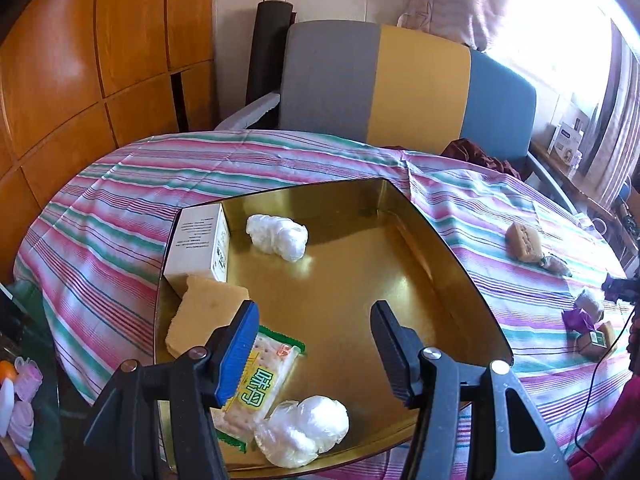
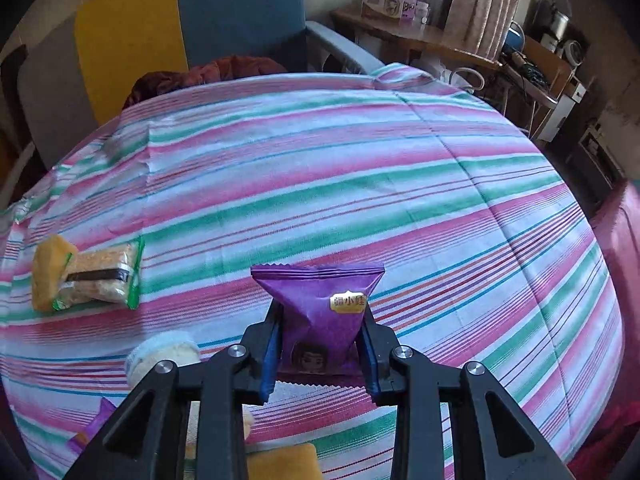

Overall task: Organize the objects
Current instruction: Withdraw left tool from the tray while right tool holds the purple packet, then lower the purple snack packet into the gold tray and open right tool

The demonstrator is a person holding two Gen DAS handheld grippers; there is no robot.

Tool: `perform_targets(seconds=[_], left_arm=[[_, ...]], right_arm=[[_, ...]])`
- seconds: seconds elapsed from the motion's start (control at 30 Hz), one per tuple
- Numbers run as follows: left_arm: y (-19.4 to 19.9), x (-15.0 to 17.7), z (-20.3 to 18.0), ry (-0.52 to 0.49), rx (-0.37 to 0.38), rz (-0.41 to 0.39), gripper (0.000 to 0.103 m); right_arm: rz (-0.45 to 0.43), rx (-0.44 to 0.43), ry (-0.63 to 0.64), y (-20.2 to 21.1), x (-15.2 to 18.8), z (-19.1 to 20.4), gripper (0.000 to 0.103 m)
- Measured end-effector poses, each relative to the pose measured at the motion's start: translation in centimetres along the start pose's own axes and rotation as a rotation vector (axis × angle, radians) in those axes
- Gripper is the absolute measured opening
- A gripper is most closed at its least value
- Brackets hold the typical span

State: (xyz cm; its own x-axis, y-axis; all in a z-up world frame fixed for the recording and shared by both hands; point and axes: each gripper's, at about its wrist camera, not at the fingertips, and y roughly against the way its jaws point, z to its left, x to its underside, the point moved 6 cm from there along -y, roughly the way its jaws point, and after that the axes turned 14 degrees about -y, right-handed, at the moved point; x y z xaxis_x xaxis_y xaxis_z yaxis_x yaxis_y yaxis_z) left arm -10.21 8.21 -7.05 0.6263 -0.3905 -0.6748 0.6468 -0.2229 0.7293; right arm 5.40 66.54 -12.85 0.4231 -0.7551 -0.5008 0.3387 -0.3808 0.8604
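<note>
Purple snack packet (image 2: 320, 312) sits pinched in the right tool (image 2: 320, 332); left tool (image 1: 316, 344) gapes empty over the gold tray (image 1: 360, 280)

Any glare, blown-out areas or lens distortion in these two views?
Left wrist: window blown out white, gold tray shows soft sheen, fisheye bends the cabinet. Right wrist: even light, sharp purple packet, striped cloth bulges, corners dark.
</note>
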Motion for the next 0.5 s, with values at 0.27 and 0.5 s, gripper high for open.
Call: perform_targets(seconds=[0.27,0.5], left_arm=[[0.5,0.6,1.3,0.033,0.015,-0.011,0.058],[0.3,2.3,3.2,0.074,0.012,0.010,0.058]], right_arm=[[-0.078,-0.188,0.060,7.2,0.0,7.3,0.034],[-0.026,-0.448,0.327,13.1,7.4,22.6,0.034]])
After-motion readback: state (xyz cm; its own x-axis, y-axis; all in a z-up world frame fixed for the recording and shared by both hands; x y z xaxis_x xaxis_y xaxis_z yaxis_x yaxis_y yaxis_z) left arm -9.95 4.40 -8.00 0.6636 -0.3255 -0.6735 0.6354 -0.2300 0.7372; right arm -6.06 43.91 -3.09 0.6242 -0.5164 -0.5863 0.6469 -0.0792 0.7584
